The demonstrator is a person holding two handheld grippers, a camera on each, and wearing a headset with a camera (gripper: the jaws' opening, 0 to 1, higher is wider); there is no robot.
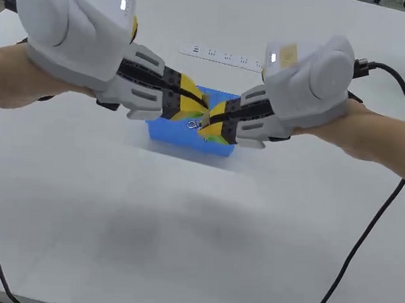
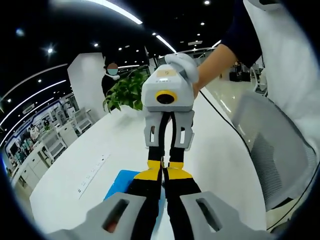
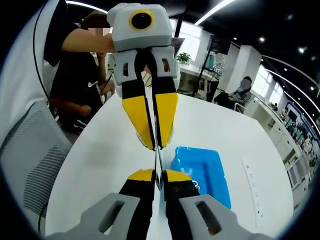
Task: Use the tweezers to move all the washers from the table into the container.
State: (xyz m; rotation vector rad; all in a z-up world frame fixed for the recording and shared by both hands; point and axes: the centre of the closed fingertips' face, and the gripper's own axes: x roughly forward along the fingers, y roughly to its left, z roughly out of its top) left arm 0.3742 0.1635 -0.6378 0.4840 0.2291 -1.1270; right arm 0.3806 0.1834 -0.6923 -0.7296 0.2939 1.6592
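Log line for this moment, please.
left claw: shut on tweezers | right claw: shut on tweezers | claws: tip to tip by container | washers: some in container

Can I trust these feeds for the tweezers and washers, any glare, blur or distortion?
Head view: even light, soft shadow on the table, no glare; washers just a small glint in the container. Right gripper view: fisheye bends the background, tweezers thin but sharp between the jaws. Left gripper view: ceiling lights streak across a dark ceiling.
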